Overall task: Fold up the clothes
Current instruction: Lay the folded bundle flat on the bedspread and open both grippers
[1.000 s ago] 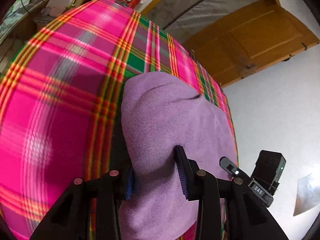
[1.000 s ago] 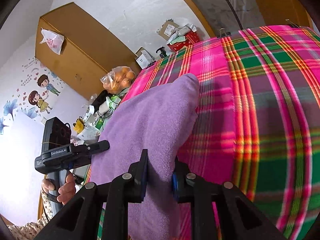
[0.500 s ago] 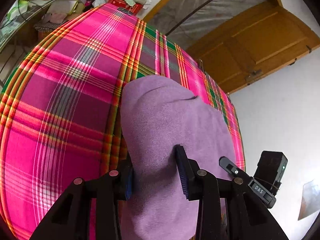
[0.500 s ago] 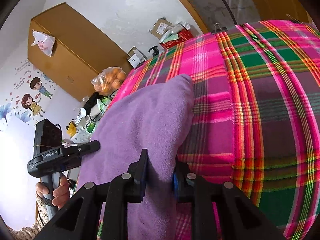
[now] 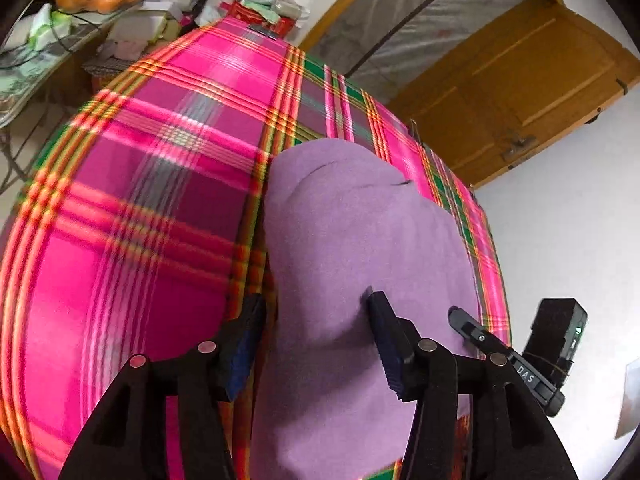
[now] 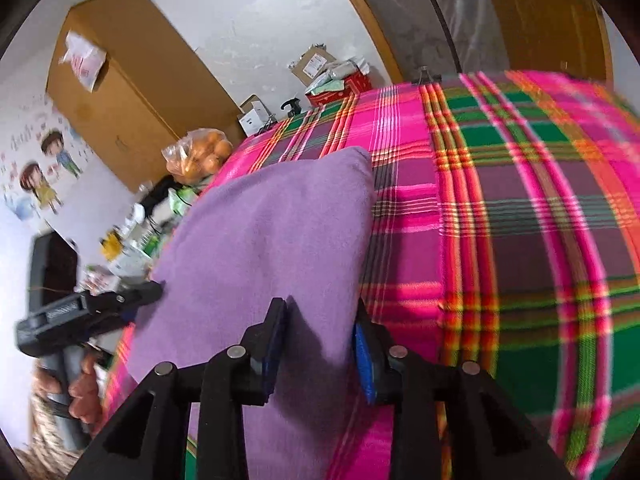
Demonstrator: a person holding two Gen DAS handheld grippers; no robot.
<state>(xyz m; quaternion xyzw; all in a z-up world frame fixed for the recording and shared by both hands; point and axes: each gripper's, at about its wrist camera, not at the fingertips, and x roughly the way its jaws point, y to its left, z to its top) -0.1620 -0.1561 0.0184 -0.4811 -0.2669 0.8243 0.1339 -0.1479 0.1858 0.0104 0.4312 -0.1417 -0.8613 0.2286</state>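
**Both grippers letting go of the folded purple garment**

Left wrist view: the left gripper [image 5: 314, 332] is reaching down over the near end of the purple garment [image 5: 360, 240], which is lying folded into a thick, narrow stack on the plaid cloth [image 5: 160, 200] covering the counter. Its jaws have just been opening and are now standing wide, one beside the garment's left edge, the other lying over its top surface. The fleece is sitting loose between them, not pinched, so I judge this to be a release once the fold has been laid down. The right gripper [image 5: 516, 364] is showing at the garment's right edge, near the counter's rim.

Right wrist view: the right gripper [image 6: 320, 332] is straddling the garment's right-hand edge, jaws parted on either side of it. They too have just been opening; the fabric is between them, but the pads are looking clear of it, so the hold is being given up here as well. The garment is resting flat with its far corner squared, well short of the bag of oranges [image 6: 200, 154] beyond it. To the garment's left, the person's hand [image 6: 76, 388] is holding the left gripper's handle.
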